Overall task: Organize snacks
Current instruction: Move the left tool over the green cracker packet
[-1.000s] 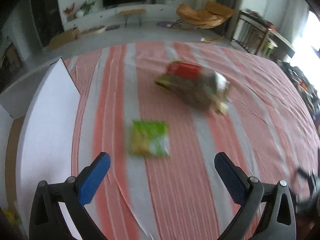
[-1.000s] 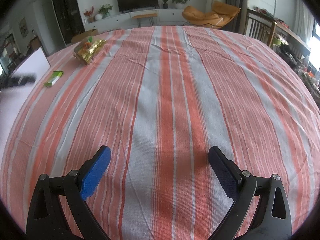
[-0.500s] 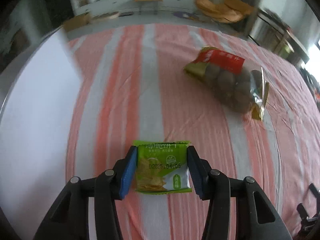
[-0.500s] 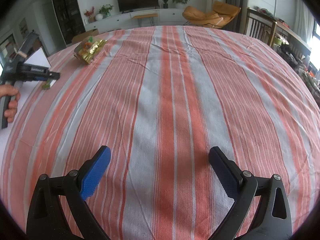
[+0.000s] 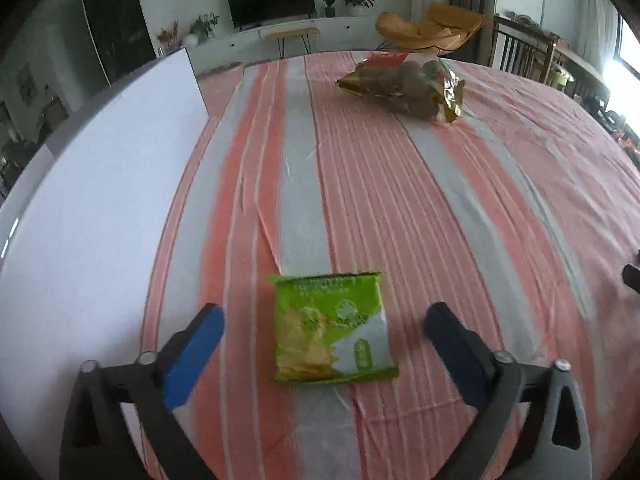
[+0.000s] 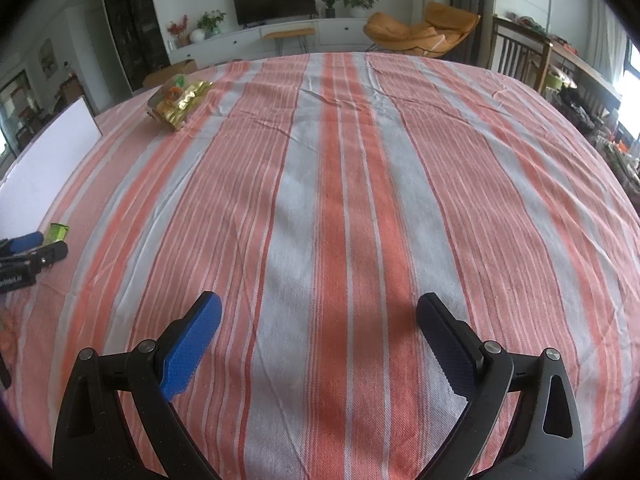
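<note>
- My left gripper (image 5: 322, 332) is spread wide, and the green chip packet (image 5: 334, 330) lies flat on the striped tablecloth (image 5: 400, 200) between its fingers, touching neither.
- A bigger snack bag (image 5: 404, 86) sits well apart, farther up the cloth.
- A white board (image 5: 92, 208) lies to the left.
- My right gripper (image 6: 318, 336) is spread wide over bare cloth, holding nothing.

Print on the green snack packet (image 5: 334, 330) smeared, unreadable. In the right wrist view, only a green corner of it showing past the left gripper (image 6: 34, 246), itself cut off by the frame edge. Contents of the gold bag (image 5: 404, 86) too blurred to name. White board (image 5: 92, 200) clipped at left.
</note>
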{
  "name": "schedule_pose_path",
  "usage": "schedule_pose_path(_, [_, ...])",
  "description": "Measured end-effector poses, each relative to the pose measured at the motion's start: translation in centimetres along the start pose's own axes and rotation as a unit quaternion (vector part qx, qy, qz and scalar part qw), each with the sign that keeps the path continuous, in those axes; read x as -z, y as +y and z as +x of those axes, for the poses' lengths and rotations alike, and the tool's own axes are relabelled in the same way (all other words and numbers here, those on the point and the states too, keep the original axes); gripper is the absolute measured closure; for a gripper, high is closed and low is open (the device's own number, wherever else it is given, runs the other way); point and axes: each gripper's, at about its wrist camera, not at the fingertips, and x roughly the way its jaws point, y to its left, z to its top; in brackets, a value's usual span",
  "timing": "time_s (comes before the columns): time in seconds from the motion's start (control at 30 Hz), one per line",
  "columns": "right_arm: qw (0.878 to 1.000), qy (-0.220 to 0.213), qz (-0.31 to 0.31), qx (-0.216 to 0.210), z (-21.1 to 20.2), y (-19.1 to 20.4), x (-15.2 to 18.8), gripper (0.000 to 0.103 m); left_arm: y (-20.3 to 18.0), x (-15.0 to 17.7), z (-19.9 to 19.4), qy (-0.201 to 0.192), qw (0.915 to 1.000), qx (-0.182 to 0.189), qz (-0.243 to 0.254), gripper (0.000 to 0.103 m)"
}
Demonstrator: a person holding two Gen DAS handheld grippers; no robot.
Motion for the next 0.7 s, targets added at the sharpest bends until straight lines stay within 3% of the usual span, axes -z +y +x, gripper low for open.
schedule_pose_path(0.1, [1.0, 0.0, 0.002, 0.001, -0.03, -0.06, 0.01, 0.004, 0.96, 0.22, 0.39, 0.0, 0.9992, 0.027, -0.031, 0.0])
schedule_pose_path(0.7, [1.0, 0.011, -0.015, 0.022, 0.5, 0.68, -0.07, 0.003, 0.81, 0.41, 0.72, -0.007, 0.9992, 0.024, -0.03, 0.0])
